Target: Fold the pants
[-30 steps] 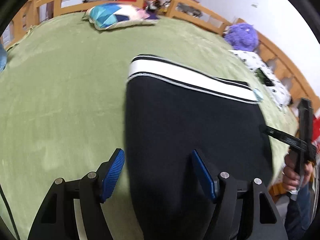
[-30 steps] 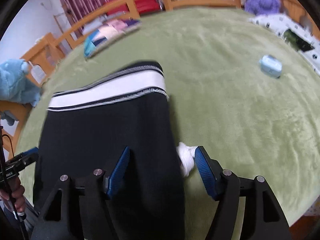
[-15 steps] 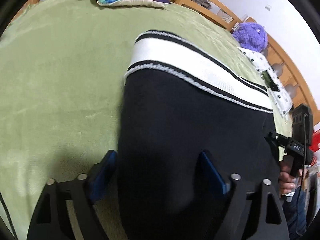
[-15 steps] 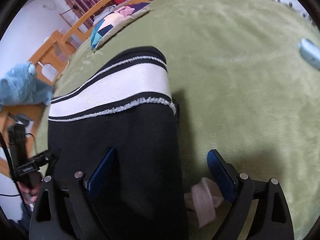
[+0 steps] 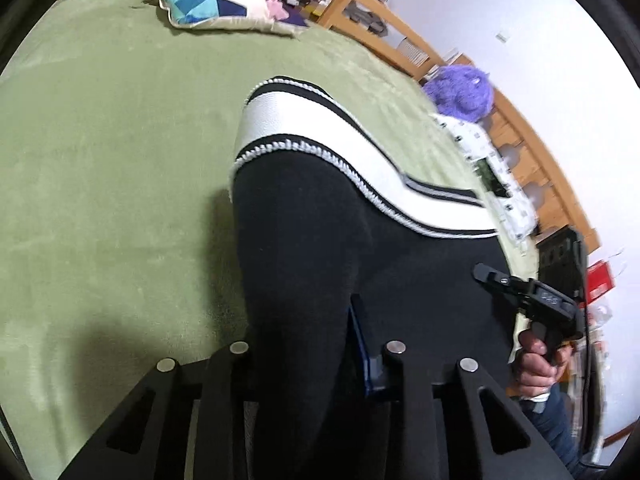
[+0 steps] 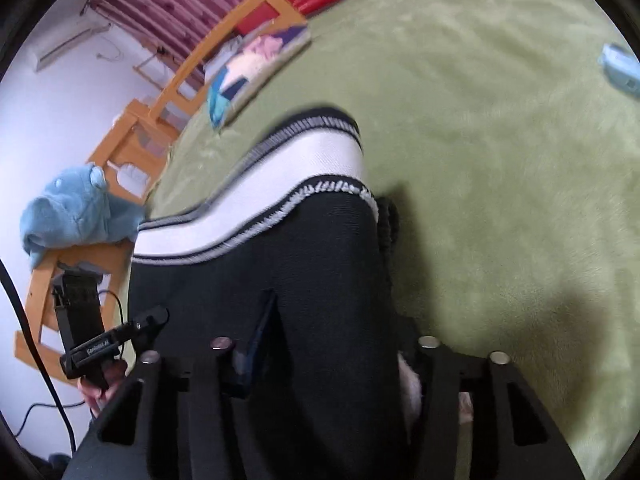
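Black pants [image 5: 320, 248] flat on green blanket [image 5: 120, 160], white waistband [image 5: 320, 148] at far end. Left gripper [image 5: 300, 344] and right gripper [image 6: 332, 340] closing, each pinching near-edge fabric bunched between jaws. Step: grasping for fold. Next: firm grip, lift together toward waistband.

Left black two-finger gripper [image 5: 298, 344] & right black two-finger gripper [image 6: 332, 344] both point downward, jaws closing w/ black fabric pants [image 5: 320, 248] bunched between the blue pads.

Matt black knit pants [image 5: 304, 240] with ribbed white waistband [image 5: 320, 140]; plush green blanket [image 5: 112, 140] (short, velvety nap); varnished wooden bed rail [image 5: 400, 36]; fuzzy purple toy [image 5: 460, 92].
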